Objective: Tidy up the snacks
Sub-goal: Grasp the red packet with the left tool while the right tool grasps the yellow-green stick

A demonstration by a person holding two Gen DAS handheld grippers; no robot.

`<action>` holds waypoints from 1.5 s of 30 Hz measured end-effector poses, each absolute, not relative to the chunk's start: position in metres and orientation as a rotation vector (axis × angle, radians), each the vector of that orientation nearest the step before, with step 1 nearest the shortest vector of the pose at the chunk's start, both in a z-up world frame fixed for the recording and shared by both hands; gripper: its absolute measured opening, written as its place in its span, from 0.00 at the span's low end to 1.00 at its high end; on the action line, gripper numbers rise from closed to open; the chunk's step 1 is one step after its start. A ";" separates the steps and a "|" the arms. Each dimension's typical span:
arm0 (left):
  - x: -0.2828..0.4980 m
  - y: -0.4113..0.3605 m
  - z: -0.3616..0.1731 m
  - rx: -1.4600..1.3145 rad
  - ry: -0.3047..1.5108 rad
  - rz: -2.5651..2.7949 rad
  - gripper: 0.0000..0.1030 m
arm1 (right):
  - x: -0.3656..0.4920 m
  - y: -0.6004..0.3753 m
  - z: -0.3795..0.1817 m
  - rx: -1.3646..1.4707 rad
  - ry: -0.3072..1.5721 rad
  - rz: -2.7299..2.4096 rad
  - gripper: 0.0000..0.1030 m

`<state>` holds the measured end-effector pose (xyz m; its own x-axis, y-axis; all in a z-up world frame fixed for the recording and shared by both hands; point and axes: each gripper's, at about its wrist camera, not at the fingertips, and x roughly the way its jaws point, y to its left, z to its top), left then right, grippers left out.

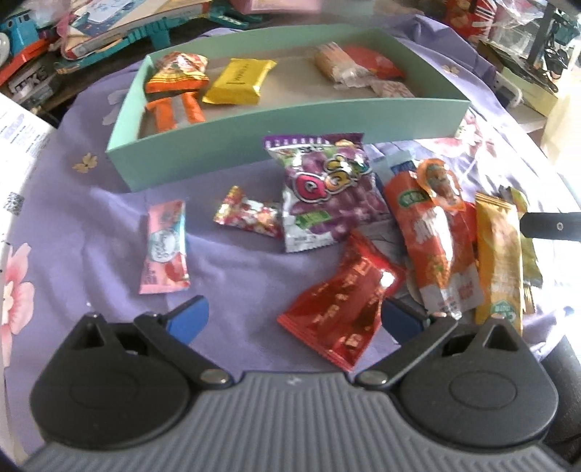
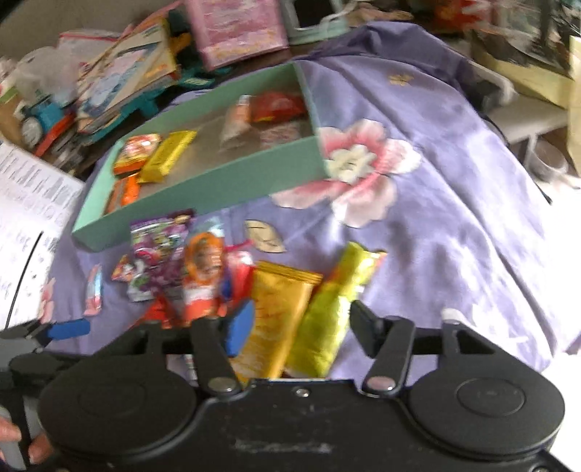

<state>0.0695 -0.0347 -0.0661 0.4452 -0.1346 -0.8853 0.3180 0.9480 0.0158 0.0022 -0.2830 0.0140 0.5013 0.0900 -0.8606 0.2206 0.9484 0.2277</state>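
Note:
A teal tray [image 1: 254,145] [image 2: 203,196] at the back holds an orange packet [image 1: 178,76], a yellow bar [image 1: 238,81] and a red packet [image 1: 374,61]. Loose snacks lie on the purple cloth in front of it: a purple grape bag [image 1: 319,192], a pink bar [image 1: 165,247], a small candy [image 1: 248,212], a long orange packet [image 1: 428,232] and a red packet [image 1: 345,308]. My left gripper [image 1: 296,321] is open wide, the red packet lying between its fingers near the right pad. My right gripper [image 2: 303,328] stands open over a golden packet [image 2: 279,312] and a yellow-green packet [image 2: 330,319].
Books, a pink box [image 2: 236,29] and a blue toy train [image 2: 40,112] crowd the back left. A white printed sheet [image 2: 25,225] lies at the left. The cloth [image 2: 454,199] with a large pink flower stretches bare to the right, and boxes stand beyond it.

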 end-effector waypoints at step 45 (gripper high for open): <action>0.081 -0.029 -0.069 0.122 1.083 -0.270 0.36 | 0.040 -0.316 -0.008 0.398 0.983 -0.150 0.12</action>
<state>0.0806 -0.0294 -0.0694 0.4394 -0.1575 -0.8844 0.2759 0.9606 -0.0340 0.0404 -0.3156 -0.0077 0.5508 0.0543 -0.8329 0.3008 0.9179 0.2588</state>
